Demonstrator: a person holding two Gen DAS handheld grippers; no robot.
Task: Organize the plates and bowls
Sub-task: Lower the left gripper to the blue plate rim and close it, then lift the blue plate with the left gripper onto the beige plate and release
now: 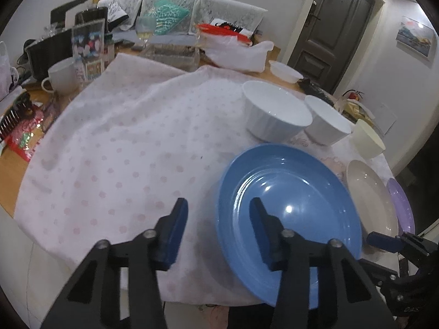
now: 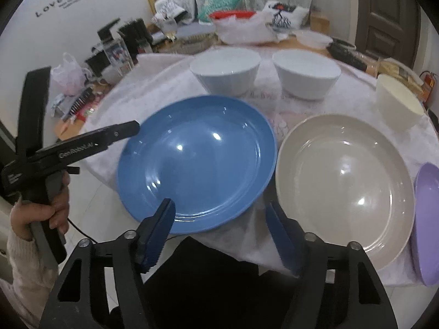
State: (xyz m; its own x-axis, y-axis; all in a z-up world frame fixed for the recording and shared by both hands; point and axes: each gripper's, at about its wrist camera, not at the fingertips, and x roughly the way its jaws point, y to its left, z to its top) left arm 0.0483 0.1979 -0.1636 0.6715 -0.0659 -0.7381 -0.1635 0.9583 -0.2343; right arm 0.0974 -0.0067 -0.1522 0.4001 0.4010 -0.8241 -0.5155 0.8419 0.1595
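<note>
Two grippers over the counter, left gripper [image 1: 218, 211] jaws part-open straddling the blue plate [image 1: 290, 213] rim, right gripper [image 2: 219, 213] jaws part-open, empty, beige plate [image 2: 345, 175] just right.

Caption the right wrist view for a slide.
Right gripper open over the near edges of a blue plate and beige plate; three bowls behind.

White walls, dark door [image 1: 332, 27], sofa [image 1: 178, 11] (cluttered), tiled floor.

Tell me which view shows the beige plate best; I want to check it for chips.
The right wrist view: the beige plate lies almost whole and face-up beside the blue plate. The left wrist view shows it only edge-on at the frame's right, partly hidden by the blue plate.
</note>
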